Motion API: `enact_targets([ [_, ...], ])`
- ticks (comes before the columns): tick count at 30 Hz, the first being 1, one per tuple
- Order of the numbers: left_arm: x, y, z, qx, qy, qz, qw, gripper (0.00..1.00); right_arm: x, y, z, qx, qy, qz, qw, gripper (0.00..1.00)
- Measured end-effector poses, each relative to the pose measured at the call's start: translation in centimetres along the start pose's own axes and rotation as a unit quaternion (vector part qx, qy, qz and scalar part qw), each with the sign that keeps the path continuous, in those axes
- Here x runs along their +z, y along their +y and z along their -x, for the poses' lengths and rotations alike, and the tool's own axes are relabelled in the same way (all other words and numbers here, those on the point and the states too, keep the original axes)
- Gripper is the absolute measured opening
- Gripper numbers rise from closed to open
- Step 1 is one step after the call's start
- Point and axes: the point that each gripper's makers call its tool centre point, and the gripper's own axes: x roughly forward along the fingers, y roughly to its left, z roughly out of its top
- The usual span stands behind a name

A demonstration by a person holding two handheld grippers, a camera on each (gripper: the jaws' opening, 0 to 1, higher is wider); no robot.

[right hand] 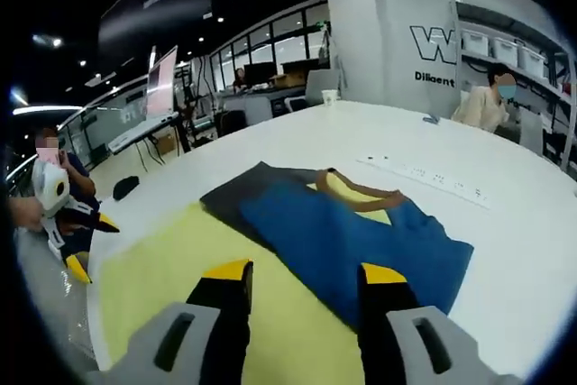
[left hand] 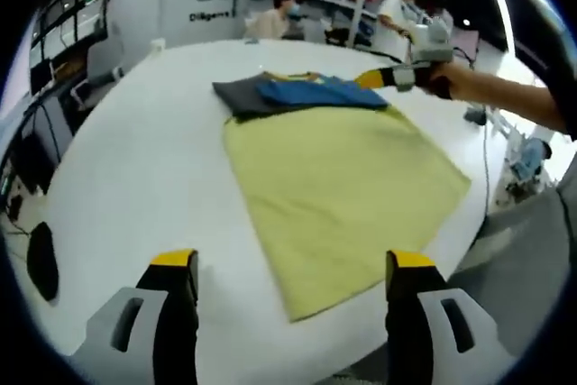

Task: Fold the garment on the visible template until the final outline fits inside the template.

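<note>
Garment point(right hand: 347, 232), blue/grey, folded at far end of yellow template point(left hand: 338, 191). Left gripper point(left hand: 293, 268) jaws wide, holding nothing; right gripper point(right hand: 302, 277) jaws apart over garment edge, nothing gripped.

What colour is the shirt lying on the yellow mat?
The shirt is blue and dark grey, with a brown collar. It shows best in the right gripper view.

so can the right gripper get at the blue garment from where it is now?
Probably yes. The right gripper is open and hovers just over the near edge of the blue garment, which lies flat on the yellow template. Nothing sits between them.
</note>
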Motion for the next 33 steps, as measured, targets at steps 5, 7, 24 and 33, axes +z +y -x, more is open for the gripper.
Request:
enact_targets([
  [5,-0.3,-0.2,0.0,-0.002,0.012,-0.011,0.9999,0.75,-3.8,-1.4,3.3,-0.023,0.023,-0.007,0.9994,0.43],
  [7,-0.3,-0.2,-0.1,-0.006,0.012,-0.011,0.9999,0.72,-4.8,-1.4,4.3,-0.029,0.028,-0.014,0.9991,0.43],
  [24,-0.8,-1.1,-0.5,-0.018,0.015,-0.007,0.9997,0.53,-11.6,0.3,10.5,-0.06,0.056,-0.08,0.9935,0.39],
  [33,-0.9,-0.6,-0.5,0.008,0.022,-0.004,0.9997,0.46,-13.2,3.1,12.5,-0.047,0.081,-0.061,0.9938,0.33],
])
